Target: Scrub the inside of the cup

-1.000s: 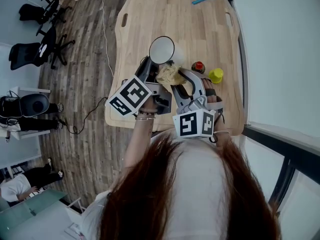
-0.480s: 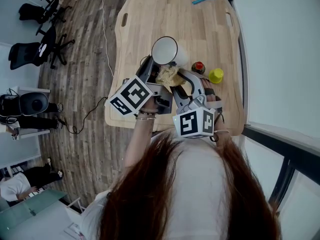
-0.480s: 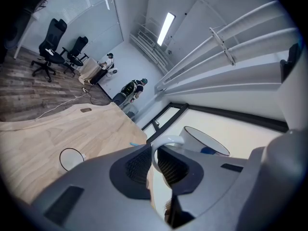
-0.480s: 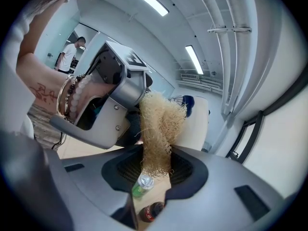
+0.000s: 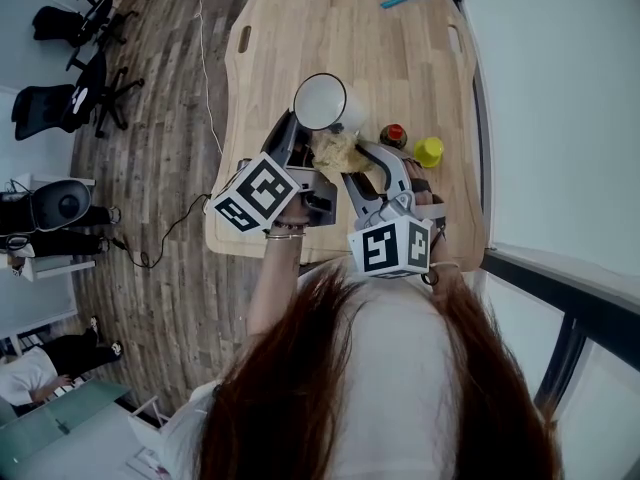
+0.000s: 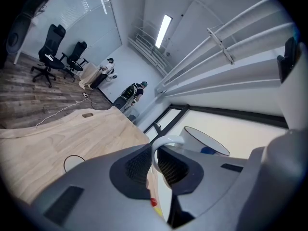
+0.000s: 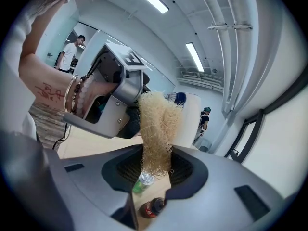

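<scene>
Left claw (image 6: 155,163): clamped on the cup's white loop handle (image 6: 165,142), one ribbed pad on each side of it.
Right claw (image 7: 155,163): pinching a tuft of pale, straw-coloured scrubber fibre (image 7: 157,126), which stands up from between the pads.
Cup (image 5: 320,102): white with a dark rim, held off the tabletop by its handle, open mouth turned up toward the head view, inside plain white.
Scrubber against cup: just beside the outer wall, under the rim as seen in the head view, outside the mouth; contact not clear.
Marker cubes: one on each claw, nearest the head camera, left one (image 5: 256,192) tilted, right one (image 5: 391,247) more level.
Left wrist: beaded bracelets (image 7: 77,93), seen from the right gripper view.
Bottles: a dark bottle with a red cap (image 5: 394,134) and a yellow-capped bottle (image 5: 429,151), upright on the tabletop, near each other, just right of the claws.
Tabletop (image 5: 340,38): light wood, with a blue object (image 5: 404,0) at the far end, well apart from the cup.
Floor (image 5: 170,88): dark planks, with black office chairs (image 5: 60,98) off to the left.
</scene>
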`<state>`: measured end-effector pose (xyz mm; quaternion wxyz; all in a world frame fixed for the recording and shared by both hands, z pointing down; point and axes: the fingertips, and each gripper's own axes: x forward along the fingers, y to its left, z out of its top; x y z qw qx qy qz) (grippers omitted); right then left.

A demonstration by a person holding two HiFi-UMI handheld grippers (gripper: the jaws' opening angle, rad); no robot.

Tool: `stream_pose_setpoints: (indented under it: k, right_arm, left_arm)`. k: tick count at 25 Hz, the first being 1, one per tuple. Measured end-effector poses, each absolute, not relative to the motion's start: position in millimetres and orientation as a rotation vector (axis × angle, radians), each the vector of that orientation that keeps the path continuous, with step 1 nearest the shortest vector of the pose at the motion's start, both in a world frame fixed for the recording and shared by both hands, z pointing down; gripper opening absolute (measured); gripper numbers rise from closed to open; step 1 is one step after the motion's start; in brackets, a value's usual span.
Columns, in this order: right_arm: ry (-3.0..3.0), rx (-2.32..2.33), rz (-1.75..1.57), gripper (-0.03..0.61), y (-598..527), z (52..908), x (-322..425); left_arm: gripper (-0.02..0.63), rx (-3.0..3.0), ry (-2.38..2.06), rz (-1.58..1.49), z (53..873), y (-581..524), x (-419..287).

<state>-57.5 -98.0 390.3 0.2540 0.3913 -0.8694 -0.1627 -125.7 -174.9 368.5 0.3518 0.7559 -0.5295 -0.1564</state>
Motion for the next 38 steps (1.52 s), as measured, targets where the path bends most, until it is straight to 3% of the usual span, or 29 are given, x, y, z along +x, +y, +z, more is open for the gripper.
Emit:
stream_pose_setpoints:
  k: [11,23,38]
  right_arm:
    - [-2.318,1.121,-0.336,0.133,-97.9,396.7,-37.1]
    - [-2.415,1.279,0.047,0.132,-106.9,402.8,-4.7]
    - [-2.392,1.384,0.182,0.132,-84.4,404.2,15.5]
  left_arm:
    - [0.041,1.924,-1.419,-0.402,377.4,-168.1,-152.2]
    - [0.041,2.022,-1.562,-0.258,382.9,-155.9,-169.0]
    - [0.041,1.991,-1.616,-0.187,389.2,-113.7,-190.6]
